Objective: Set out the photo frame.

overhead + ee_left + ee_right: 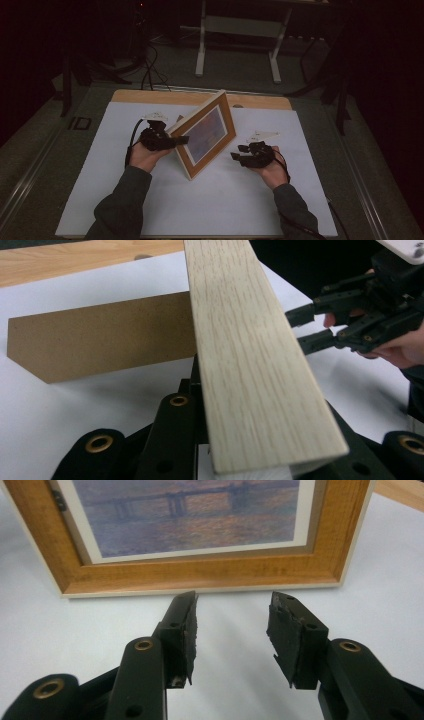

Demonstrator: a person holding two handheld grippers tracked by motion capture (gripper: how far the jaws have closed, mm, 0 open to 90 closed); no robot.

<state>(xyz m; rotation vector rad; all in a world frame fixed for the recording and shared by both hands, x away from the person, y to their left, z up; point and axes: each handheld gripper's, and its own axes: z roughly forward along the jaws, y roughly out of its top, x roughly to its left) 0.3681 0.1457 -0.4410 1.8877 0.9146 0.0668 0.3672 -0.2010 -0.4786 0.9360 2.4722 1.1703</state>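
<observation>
From above, the frame [205,135] stands tilted mid-counter [115,175], long axis running diagonally; the left claw [177,140] pinches its left edge, and the right claw [239,153] waits just right of it, jaws spread.

Left gripper view: the frame's pale side [250,355] sits clamped between the jaws.

Right gripper view: the frame [200,575] lies straight ahead, near but untouched.

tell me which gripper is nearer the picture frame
Left. The left gripper is clamped on the picture frame at its side edge, holding it upright on the table. The right gripper hangs open just in front of the frame, apart from it.
</observation>
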